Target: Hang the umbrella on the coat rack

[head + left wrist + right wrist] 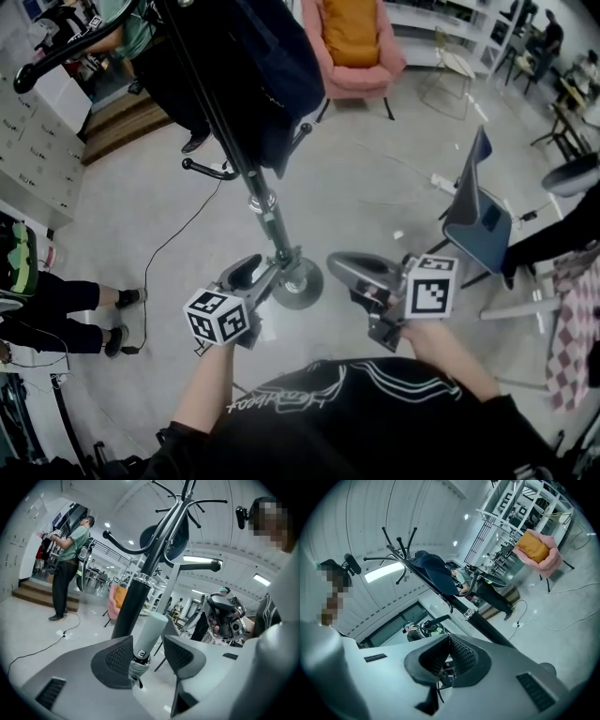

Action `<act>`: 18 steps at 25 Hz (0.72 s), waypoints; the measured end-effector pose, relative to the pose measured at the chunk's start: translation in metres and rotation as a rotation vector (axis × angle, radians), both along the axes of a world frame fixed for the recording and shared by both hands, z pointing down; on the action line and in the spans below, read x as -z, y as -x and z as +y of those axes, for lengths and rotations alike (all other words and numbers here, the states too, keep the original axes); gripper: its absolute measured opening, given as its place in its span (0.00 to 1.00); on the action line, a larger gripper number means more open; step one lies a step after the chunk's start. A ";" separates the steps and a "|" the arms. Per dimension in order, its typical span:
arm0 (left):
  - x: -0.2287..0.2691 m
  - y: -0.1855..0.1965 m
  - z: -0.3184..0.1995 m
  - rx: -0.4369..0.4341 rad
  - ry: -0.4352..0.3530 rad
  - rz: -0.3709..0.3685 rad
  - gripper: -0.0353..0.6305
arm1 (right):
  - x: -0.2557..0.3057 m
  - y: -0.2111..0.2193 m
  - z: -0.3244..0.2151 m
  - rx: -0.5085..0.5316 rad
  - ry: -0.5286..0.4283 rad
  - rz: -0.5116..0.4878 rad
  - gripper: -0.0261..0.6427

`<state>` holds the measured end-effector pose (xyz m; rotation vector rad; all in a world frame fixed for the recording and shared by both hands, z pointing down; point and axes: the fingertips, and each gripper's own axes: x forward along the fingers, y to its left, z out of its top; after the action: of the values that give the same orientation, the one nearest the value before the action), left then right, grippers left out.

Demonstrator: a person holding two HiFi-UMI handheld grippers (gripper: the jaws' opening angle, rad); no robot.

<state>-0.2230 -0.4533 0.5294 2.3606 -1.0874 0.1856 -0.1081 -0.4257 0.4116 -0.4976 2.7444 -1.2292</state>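
The coat rack (267,211) stands on the floor with dark blue fabric (253,56) draped over its upper hooks. The left gripper (147,642) has its jaws released. The umbrella (151,631) has a pale handle that rises between them, just before the pole. The right gripper (449,644) has its jaws clenched together, empty.

**Umbrella low beside the rack's pole, not yet hung**

Only one end of the umbrella (151,631) shows: a pale grey-green cylindrical handle, a black ring, and bunched grey fabric at its near end. It leans between the left gripper's (147,640) parted jaws, close against one pad and clear of the other. Just behind it rises the coat rack (140,592), with a black pole, a silver collar, curved hooks above and a round base on the floor.
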 end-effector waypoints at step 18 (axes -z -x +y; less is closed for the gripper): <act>0.119 0.005 0.096 0.070 -0.066 0.253 0.10 | 0.031 -0.026 0.057 0.018 -0.125 0.078 0.06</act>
<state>-0.2276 -0.3577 0.4105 2.3220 -1.0633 -0.1729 -0.0816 -0.3682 0.3807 -0.5198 2.8734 -1.0555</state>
